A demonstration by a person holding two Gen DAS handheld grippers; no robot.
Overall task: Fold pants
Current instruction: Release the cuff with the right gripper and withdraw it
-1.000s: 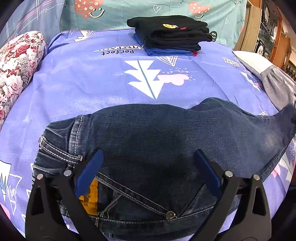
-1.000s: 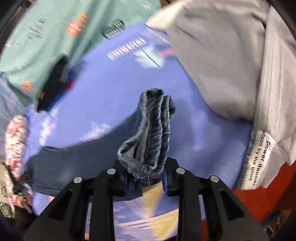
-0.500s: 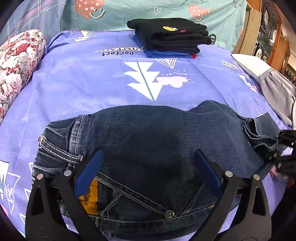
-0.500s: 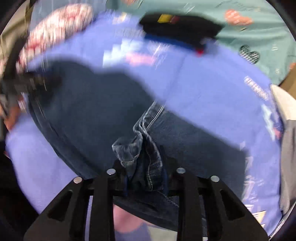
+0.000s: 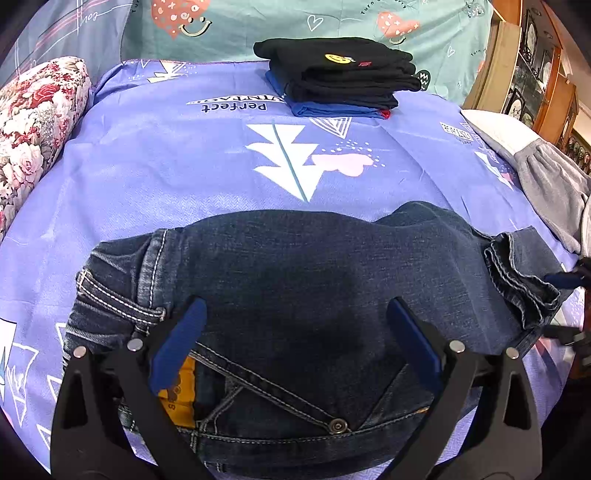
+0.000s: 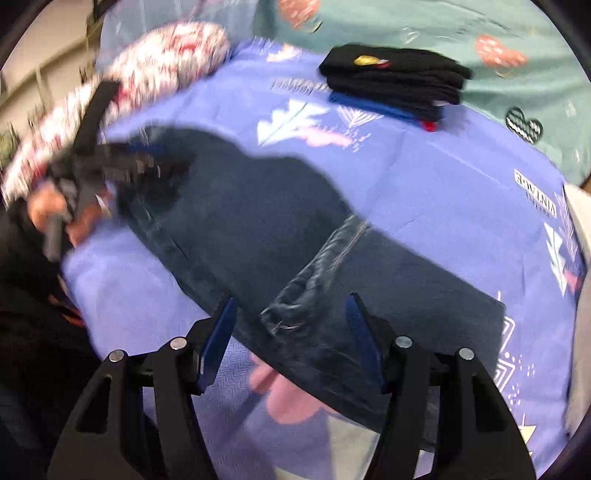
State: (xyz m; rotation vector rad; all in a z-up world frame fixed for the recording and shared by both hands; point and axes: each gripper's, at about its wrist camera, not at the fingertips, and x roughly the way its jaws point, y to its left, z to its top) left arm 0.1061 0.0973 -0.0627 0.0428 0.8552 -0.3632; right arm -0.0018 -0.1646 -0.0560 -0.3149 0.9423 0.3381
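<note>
- Jeans (image 5: pixel 314 280), dark blue denim, lie folded across a purple printed bedsheet (image 5: pixel 166 166), waistband and front button toward the left wrist camera, the bunched leg cuffs (image 5: pixel 517 280) resting at the right end of the fold.
- Left gripper (image 5: pixel 295 332) hangs over the waist of the jeans, its blue-padded jaws spread wide with nothing clamped between them; whether the tips touch the denim cannot be told.
- Right gripper (image 6: pixel 291 325) hangs over the cuff end, its jaws opening; the hems (image 6: pixel 314 273) lie between the blue pads, which stand clear of the cloth on both sides.
- In the blurred right wrist view, a person's hand (image 6: pixel 51 210) holds the left gripper's handle at the far end of the jeans.
- A stack of folded black and blue clothes (image 5: pixel 340 77) sits near the far edge of the sheet, well apart from the jeans.
- A floral cushion (image 5: pixel 33 125) lies along the left side of the bed, and a grey garment (image 5: pixel 554 188) lies on the right side, just beyond the cuffs.
- A teal sheet (image 5: pixel 277 22) printed with hearts and a smiley covers the area behind the stack.
</note>
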